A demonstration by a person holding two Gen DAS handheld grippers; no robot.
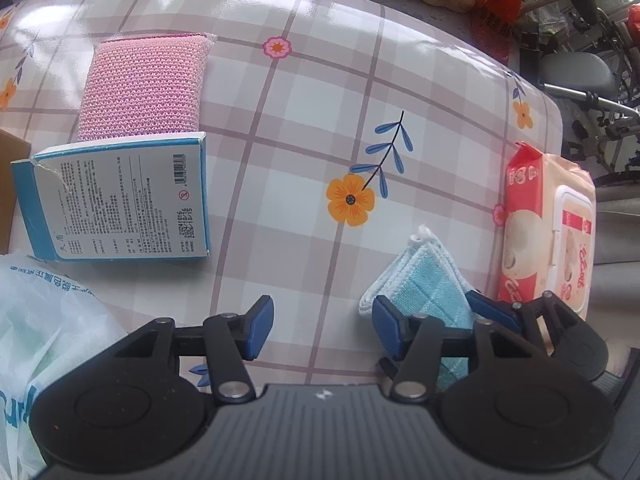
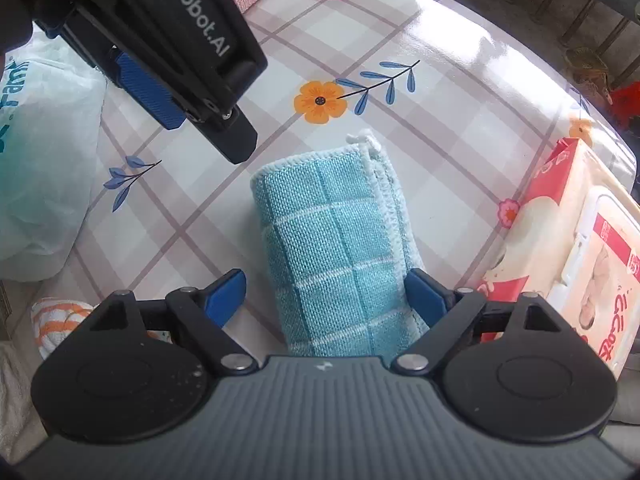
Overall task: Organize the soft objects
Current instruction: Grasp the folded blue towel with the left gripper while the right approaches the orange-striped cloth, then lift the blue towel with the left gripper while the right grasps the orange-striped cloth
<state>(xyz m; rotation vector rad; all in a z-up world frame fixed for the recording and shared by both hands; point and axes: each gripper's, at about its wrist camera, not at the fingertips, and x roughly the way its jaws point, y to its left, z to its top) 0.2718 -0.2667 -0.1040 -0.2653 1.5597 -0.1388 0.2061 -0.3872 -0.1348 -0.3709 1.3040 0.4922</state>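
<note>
**Folded blue cloth, lying between the open right jaws**

Item: blue cloth (image 2: 332,248), checked weave with white edging, folded into a thick pad. In the right wrist view it lies flat on the table (image 2: 440,128), running from centre frame down to the bottom edge of the visible tabletop.

Position against tool: the cloth's near end sits between the fingers of the right gripper (image 2: 326,300). The jaws stand wide. The right pad is at or just beside the cloth's edge, and whether it touches I cannot tell. The left pad stands clear, with bare table showing in the gap. Nothing is clamped.

Second tool: left gripper (image 1: 322,330), jaws partly open and empty over bare table. In its own view the cloth is at lower right, beside its right finger, not between the two.

Neighbours: wipes pack (image 2: 580,264) at right edge, close to the cloth. Plastic bag (image 2: 44,168) at left. Pink scrubber (image 1: 146,86) and blue-edged box (image 1: 120,200) upper left in the left wrist view, well apart from the cloth.

Risks, as judged:
- The cloth sits off-centre towards the right pad, so a closing grip may push it sideways or pinch only the upper folds, letting the pad unfold on lifting.
- The left gripper's body hangs close at upper left, so the two tools may knock together.
- The wipes pack may be nudged towards the table edge.
</note>
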